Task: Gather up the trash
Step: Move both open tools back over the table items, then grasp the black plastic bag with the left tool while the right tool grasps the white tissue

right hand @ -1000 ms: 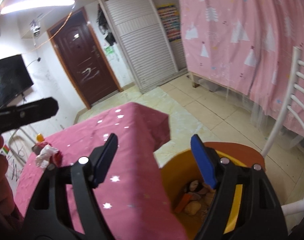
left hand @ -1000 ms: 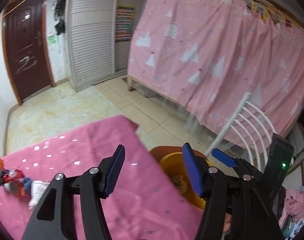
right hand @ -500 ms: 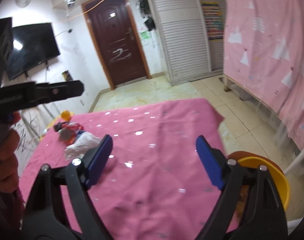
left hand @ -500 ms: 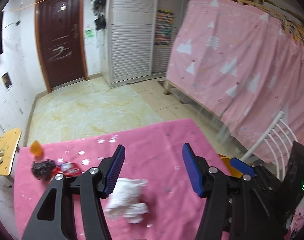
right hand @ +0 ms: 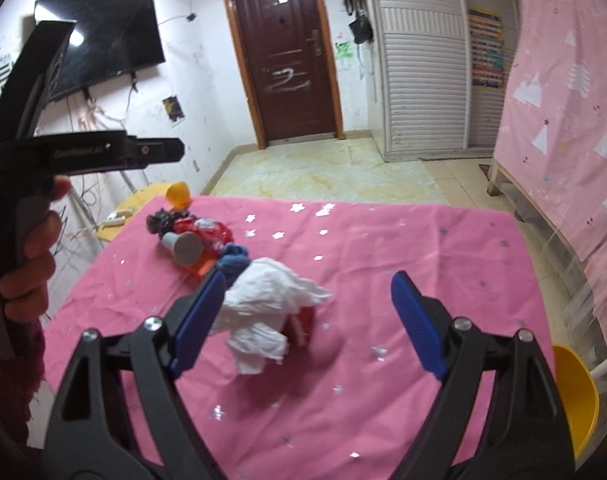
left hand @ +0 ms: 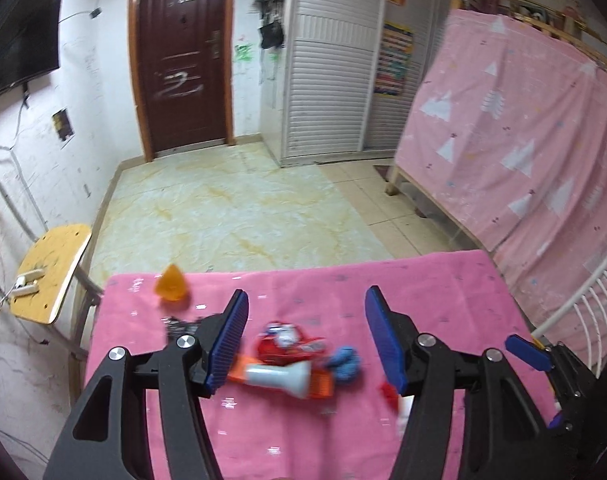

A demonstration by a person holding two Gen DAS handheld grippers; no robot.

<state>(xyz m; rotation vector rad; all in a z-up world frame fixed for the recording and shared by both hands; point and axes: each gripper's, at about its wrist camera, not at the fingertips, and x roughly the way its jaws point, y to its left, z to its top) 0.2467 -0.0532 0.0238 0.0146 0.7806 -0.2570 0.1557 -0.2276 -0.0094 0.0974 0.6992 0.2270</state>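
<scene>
Left to right across the table (right hand: pixel 423 240), which is draped in a pink star-print cloth. At the far left corner stands an orange cup (right hand: pixel 178 195) (left hand: pixel 171 289), with a dark crumpled clump (right hand: pixel 159 219) just near of it. Next comes a cluster of trash: a red wrapper (right hand: pixel 209 233) (left hand: pixel 281 338), a grey-and-white tube (right hand: pixel 183 246) (left hand: pixel 281 376) lying on an orange packet (left hand: pixel 319 384), and a blue scrap (right hand: pixel 233 262) (left hand: pixel 345 362) touching them. A crumpled white tissue (right hand: pixel 267 304) lies just right of and nearer than the blue scrap, partly covering a small red piece (right hand: pixel 303 322). The left hand-held gripper (left hand: pixel 305 340) hangs above the red wrapper and tube with its blue pads (left hand: pixel 227 340) wide apart — nothing between them is gripped. The right hand-held gripper (right hand: pixel 309 324) is likewise spread, its left pad (right hand: pixel 199 322) just beside the tissue, its right pad well clear. At the far right, off the table's near corner, a yellow bin (right hand: pixel 575 400) stands on the floor beside a white chair frame (left hand: pixel 575 304). A pink curtain (left hand: pixel 523 140) closes the right side of the room; a dark door (left hand: pixel 183 60) lies at the far wall.
</scene>
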